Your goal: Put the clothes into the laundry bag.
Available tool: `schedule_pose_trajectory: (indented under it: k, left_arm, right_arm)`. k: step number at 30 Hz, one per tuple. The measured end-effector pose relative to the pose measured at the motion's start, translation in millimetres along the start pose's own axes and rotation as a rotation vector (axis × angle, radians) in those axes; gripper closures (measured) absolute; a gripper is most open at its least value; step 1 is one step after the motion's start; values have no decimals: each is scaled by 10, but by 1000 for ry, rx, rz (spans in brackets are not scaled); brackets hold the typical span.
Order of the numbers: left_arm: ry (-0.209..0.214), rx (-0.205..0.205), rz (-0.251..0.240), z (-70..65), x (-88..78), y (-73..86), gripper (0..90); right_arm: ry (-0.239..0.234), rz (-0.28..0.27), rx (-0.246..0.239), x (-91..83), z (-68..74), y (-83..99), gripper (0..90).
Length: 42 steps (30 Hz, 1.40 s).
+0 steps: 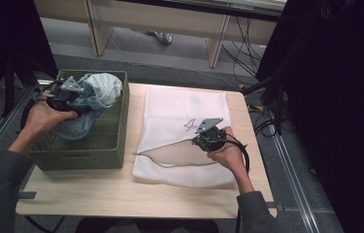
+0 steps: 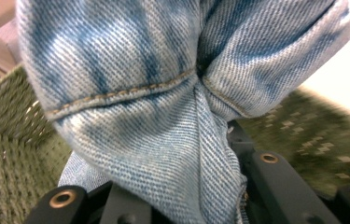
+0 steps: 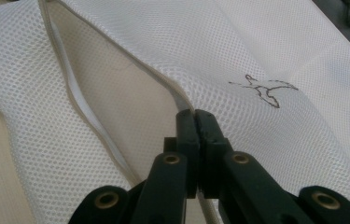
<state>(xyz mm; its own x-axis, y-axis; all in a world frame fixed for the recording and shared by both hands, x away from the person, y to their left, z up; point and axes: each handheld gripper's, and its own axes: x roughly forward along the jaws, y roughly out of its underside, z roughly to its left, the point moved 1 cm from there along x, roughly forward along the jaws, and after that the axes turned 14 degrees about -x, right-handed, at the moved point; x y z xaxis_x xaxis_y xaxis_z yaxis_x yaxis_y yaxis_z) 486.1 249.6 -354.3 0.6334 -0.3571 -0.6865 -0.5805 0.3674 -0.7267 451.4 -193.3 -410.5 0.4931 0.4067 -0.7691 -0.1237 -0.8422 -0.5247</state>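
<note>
Denim garment (image 2: 163,116) held above the green basket (image 1: 111,145).
It is clamped in the left gripper (image 1: 68,94) jaws; beside the basket, the mesh bag (image 3: 280,56) edge is apparently pinched by the right gripper (image 3: 196,116), jaws together.

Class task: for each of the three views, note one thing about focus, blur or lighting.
High view: dim, black surroundings, soft detail. Left gripper view: denim sharp, green basket blurred, corner overexposed. Right gripper view: mesh bag evenly lit, weave crisp.
</note>
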Motion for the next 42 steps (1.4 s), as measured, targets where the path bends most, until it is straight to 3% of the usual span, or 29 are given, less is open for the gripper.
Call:
schedule_pose_trajectory:
  k: [5, 8, 9, 10, 11, 12, 13, 14, 15, 16, 17, 18, 19, 21, 22, 23, 24, 25, 26, 27, 30, 31, 32, 34, 35, 36, 39, 40, 42]
  left_arm:
    - [61, 18, -26, -198, -289, -89, 704]
    - [98, 21, -64, -270, -522, -159, 705]
    - [98, 21, -64, -270, -522, -159, 706]
    - [112, 29, -88, -335, -698, -205, 706]
    - [112, 29, -88, -335, -698, -205, 706]
    - [118, 55, -113, -408, -873, -250, 706]
    - [136, 63, -121, -455, -959, -264, 705]
    - [178, 49, -131, -519, -1039, -266, 705]
    - [178, 49, -131, -519, -1039, -266, 706]
    - [230, 63, -130, -666, -1176, -253, 706]
    - [254, 68, -127, -738, -1236, -245, 706]
    - [254, 68, -127, -738, -1236, -245, 706]
    - [310, 69, -131, -902, -1321, -214, 706]
    - [333, 86, -125, -977, -1353, -198, 705]
    - [392, 86, -125, -1128, -1386, -165, 705]
    - [423, 82, -123, -1198, -1394, -148, 705]
    - [423, 82, -123, -1198, -1394, -148, 705]
    - [497, 82, -114, -1335, -1384, -116, 704]
    - [535, 81, -108, -1405, -1359, -97, 704]
    - [535, 81, -108, -1405, -1359, -97, 704]
    - [642, 98, -62, -1716, -1116, 7, 703]
    - [642, 98, -62, -1716, -1116, 7, 703]
    - [656, 90, -43, -1821, -1003, 47, 703]
    - [683, 113, 7, -1999, -720, 90, 700]
    - [677, 121, 21, -2050, -620, 93, 698]
    - [677, 121, 21, -2050, -620, 93, 697]
    - [665, 114, 83, -2258, -193, 128, 696]
    - [665, 114, 83, -2258, -193, 128, 695]
    - [645, 126, 169, -2376, 151, 171, 692]
  right_arm:
    - [7, -11, -9, -36, -20, -16, 900]
    - [20, -21, 17, -77, -33, -26, 900]
    - [31, -24, 2, -86, -45, -29, 900]
    - [17, -27, -1, -93, -53, -29, 900]
    - [17, -27, -1, -93, -53, -29, 900]
    - [31, -34, 8, -103, -65, -31, 900]
    - [33, -46, -14, -97, -89, -29, 900]
    - [29, -36, 21, -109, -73, -29, 900]
    - [29, -36, 21, -109, -73, -29, 900]
    - [30, -39, 29, -117, -80, -29, 900]
    - [32, -45, 13, -118, -93, -28, 900]
    - [32, -45, 13, -118, -93, -28, 900]
    - [38, -41, 38, -137, -88, -33, 900]
    - [39, -45, 39, -139, -89, -38, 900]
    - [41, -49, 35, -150, -100, -49, 900]
    - [43, -49, 31, -154, -101, -52, 900]
    - [43, -49, 31, -154, -101, -52, 900]
    - [48, -56, 11, -158, -112, -63, 900]
    - [46, -60, 10, -159, -113, -67, 900]
    - [46, -62, 12, -160, -113, -68, 900]
    - [49, -71, -10, -157, -126, -70, 900]
    - [49, -71, -10, -157, -126, -70, 900]
    - [43, -64, 22, -161, -107, -71, 900]
    - [43, -70, 31, -171, -102, -70, 900]
    - [42, -73, 32, -178, -102, -71, 900]
    - [42, -73, 32, -178, -102, -71, 900]
    - [34, -82, 15, -228, -126, -86, 900]
    - [34, -82, 15, -228, -126, -86, 900]
    - [51, -83, 30, -270, -100, -107, 900]
